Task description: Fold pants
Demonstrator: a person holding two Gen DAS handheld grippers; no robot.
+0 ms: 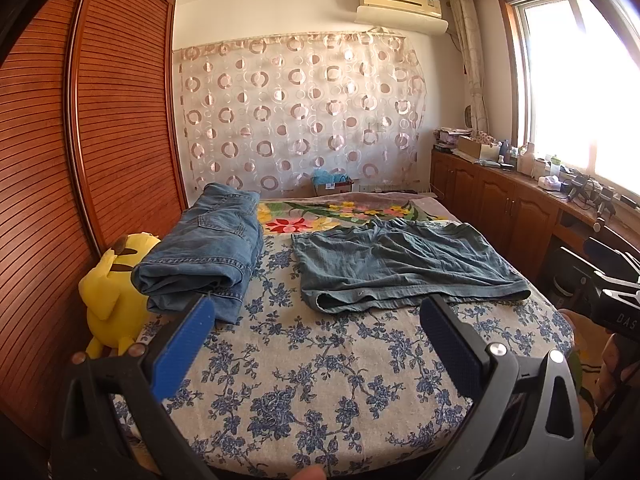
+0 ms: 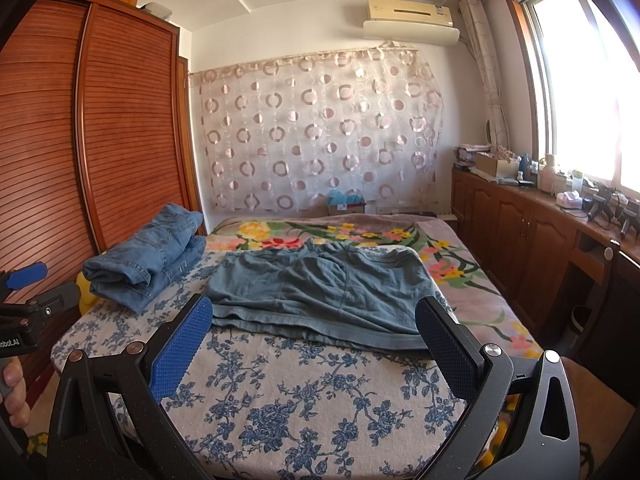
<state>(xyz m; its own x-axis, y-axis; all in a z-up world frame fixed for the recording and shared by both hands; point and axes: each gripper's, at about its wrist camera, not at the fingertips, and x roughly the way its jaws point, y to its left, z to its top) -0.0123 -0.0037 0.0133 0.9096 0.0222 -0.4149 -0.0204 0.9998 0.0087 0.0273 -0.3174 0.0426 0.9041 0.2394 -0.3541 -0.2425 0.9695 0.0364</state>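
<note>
I have both tools raised over the near end of the bed [image 1: 320, 380], which is covered in a white sheet with blue flowers. My left hand-held gripper [image 1: 316, 316] has its blue-padded fingers spread wide apart with nothing between them, and my right hand-held gripper [image 2: 314, 314] stands the same way, wide apart and empty. The grey-green cotton pants [image 1: 400, 264] lie spread flat in the middle of the left view, their waistband edge toward me; in the right view they [image 2: 320, 288] sit at centre, just past my fingertips. A folded stack of blue denim jeans [image 1: 204, 248] rests at centre left, beside a yellow plush toy [image 1: 108, 292] against the slatted brown wooden wardrobe [image 1: 100, 120].
</note>
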